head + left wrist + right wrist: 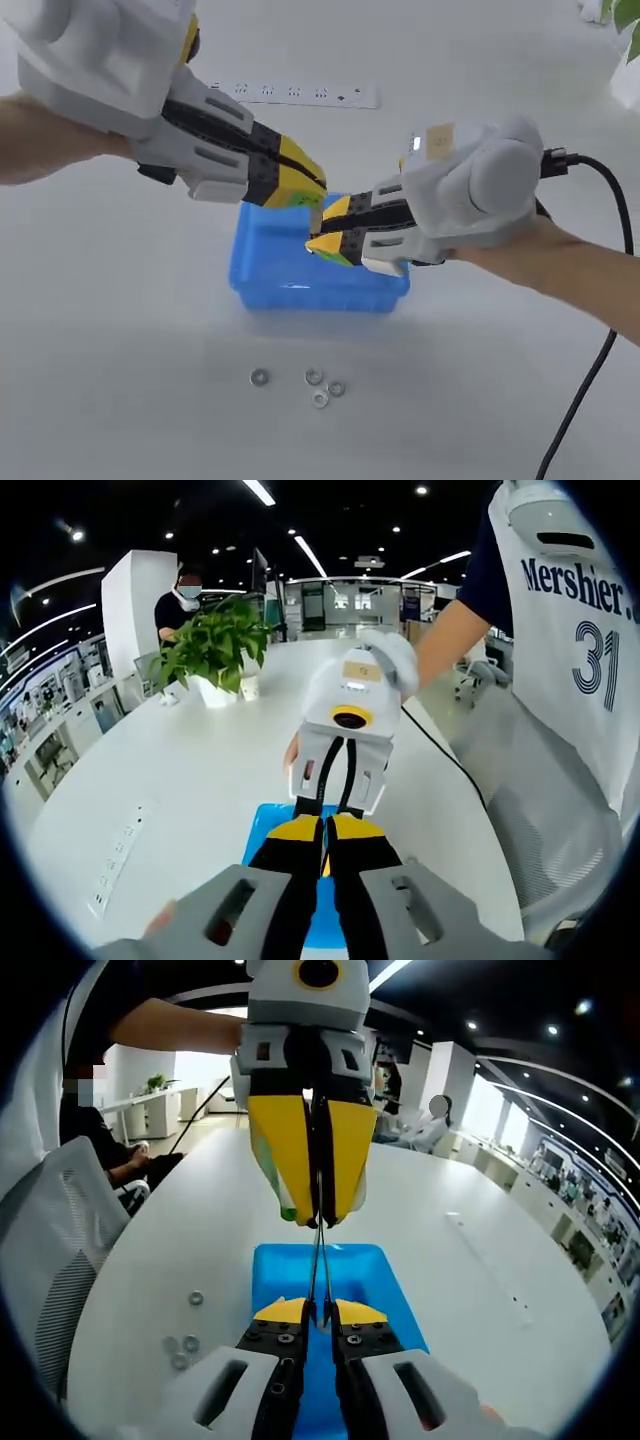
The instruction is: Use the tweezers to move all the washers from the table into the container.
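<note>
Thin metal tweezers (320, 1260) span between my two grippers above the blue container (275, 280). My left gripper (316, 192) comes in from the upper left, shut on the tweezers' far end (319, 1222). My right gripper (314, 240) reaches in from the right, and its yellow tips (320, 1312) are shut on the near end. Several washers (314, 376) lie loose on the white table in front of the container; they also appear as washers (190, 1343) at the lower left of the right gripper view. The container's inside is mostly hidden by the grippers.
A white power strip (295, 93) lies behind the container. A black cable (600, 350) trails from the right gripper over the table's right side. A potted plant (215, 650) stands on the far table. People sit at a distance.
</note>
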